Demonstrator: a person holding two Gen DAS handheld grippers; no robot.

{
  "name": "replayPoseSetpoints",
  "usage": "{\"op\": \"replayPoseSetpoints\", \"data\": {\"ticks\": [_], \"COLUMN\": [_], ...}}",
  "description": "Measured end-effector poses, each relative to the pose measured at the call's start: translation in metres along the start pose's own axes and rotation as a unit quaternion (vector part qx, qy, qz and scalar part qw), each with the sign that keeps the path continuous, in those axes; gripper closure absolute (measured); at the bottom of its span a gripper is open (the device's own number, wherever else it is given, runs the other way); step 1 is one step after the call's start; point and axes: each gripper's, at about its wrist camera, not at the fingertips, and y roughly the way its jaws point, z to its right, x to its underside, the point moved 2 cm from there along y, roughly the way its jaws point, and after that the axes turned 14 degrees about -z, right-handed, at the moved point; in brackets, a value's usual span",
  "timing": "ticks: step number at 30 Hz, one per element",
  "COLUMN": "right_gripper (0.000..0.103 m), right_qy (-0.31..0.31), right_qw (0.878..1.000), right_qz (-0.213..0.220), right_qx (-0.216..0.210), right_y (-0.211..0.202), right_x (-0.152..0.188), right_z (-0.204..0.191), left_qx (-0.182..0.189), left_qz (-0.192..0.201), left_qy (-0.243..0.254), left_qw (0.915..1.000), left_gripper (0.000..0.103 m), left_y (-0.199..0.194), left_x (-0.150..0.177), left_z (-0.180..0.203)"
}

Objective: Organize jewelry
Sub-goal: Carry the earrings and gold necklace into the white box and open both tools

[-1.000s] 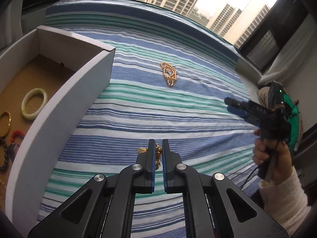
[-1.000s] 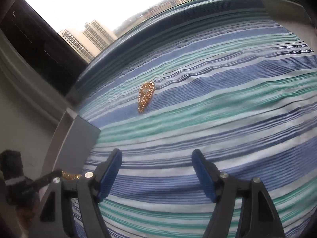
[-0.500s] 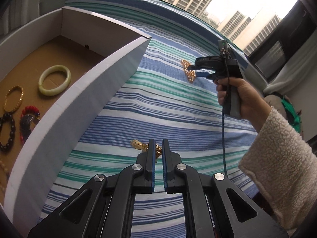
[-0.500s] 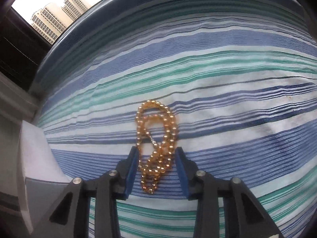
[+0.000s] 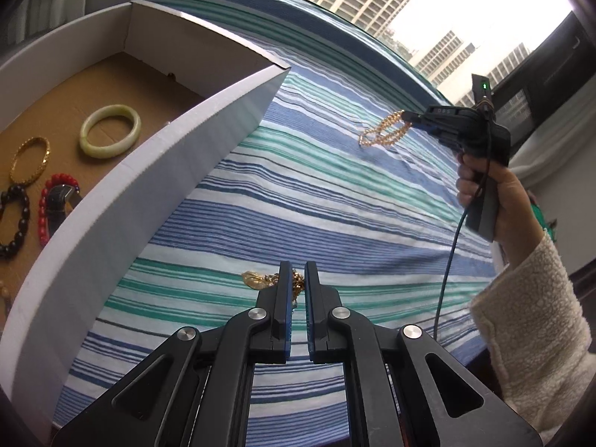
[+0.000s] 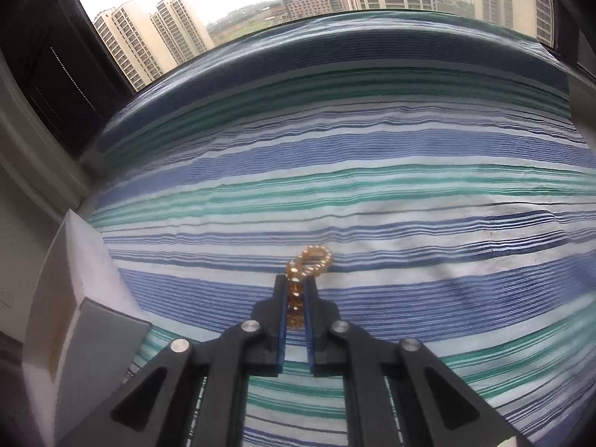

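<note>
My left gripper [image 5: 297, 266] is shut on a gold chain [image 5: 260, 280] and holds it over the striped cloth [image 5: 335, 193]. My right gripper [image 6: 296, 281] is shut on a gold bead necklace [image 6: 311, 260], whose loop hangs out past the tips just above the cloth. In the left wrist view the right gripper [image 5: 408, 115] is at the far right with the bead necklace [image 5: 383, 135] dangling from it. The white cardboard box [image 5: 160, 171] on the left holds a pale green bangle [image 5: 110, 136], a gold bangle [image 5: 29, 159], a red bead bracelet [image 5: 56, 201] and a dark bead bracelet [image 5: 15, 219].
The box's tall white wall [image 5: 111, 223] stands between the cloth and the box floor; its corner also shows in the right wrist view [image 6: 85, 298]. The striped surface ends at a window ledge [image 6: 335, 41] with buildings beyond. The person's sleeved arm [image 5: 532, 316] is at the right.
My right gripper reached the bead necklace, closed on it and lifted it off the cloth. My left gripper stayed shut on the gold chain and moved nearer the box.
</note>
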Motion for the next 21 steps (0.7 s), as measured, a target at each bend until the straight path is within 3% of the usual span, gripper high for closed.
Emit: {"op": "replayPoseSetpoints", "data": {"ticks": [10, 14, 21], "right_gripper": [0.095, 0.095, 0.095], "right_qy": [-0.084, -0.13, -0.194], "right_qw": [0.992, 0.985, 0.968], "right_qz": [0.072, 0.079, 0.077], "right_qx": [-0.057, -0.084, -0.141], "right_y": [-0.113, -0.139, -0.153], "right_x": [0.024, 0.033, 0.038], "right_z": [-0.059, -0.1, -0.18], "left_qx": [0.016, 0.004, -0.055], "left_qz": [0.054, 0.086, 0.149], "left_qy": [0.02, 0.006, -0.051], "left_qw": [0.9982, 0.9963, 0.9861], "left_gripper": [0.099, 0.1, 0.102], "left_y": [-0.089, -0.137, -0.202], "left_x": [0.008, 0.009, 0.008], "left_z": [0.018, -0.002, -0.061]}}
